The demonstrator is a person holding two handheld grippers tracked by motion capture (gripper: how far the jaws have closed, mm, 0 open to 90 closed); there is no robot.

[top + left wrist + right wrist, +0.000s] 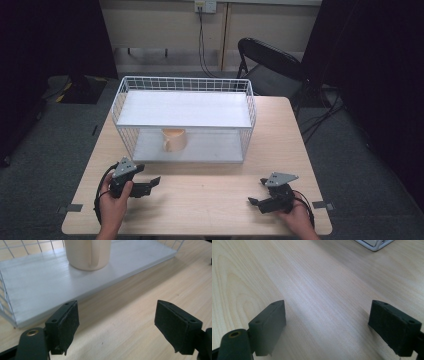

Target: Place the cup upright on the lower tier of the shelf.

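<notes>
Table [210, 195] bare between tools; cup [174, 139] at rack [186, 84] front edge.

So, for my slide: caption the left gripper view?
Open left gripper faces a cream ceramic mug on a white wire shelf.

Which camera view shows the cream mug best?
The left gripper view: the mug stands close, handle facing the camera, on the rack's lower white shelf, though its top is cut off. The high view shows the mug whole but small. The right gripper view faces the table.
</notes>
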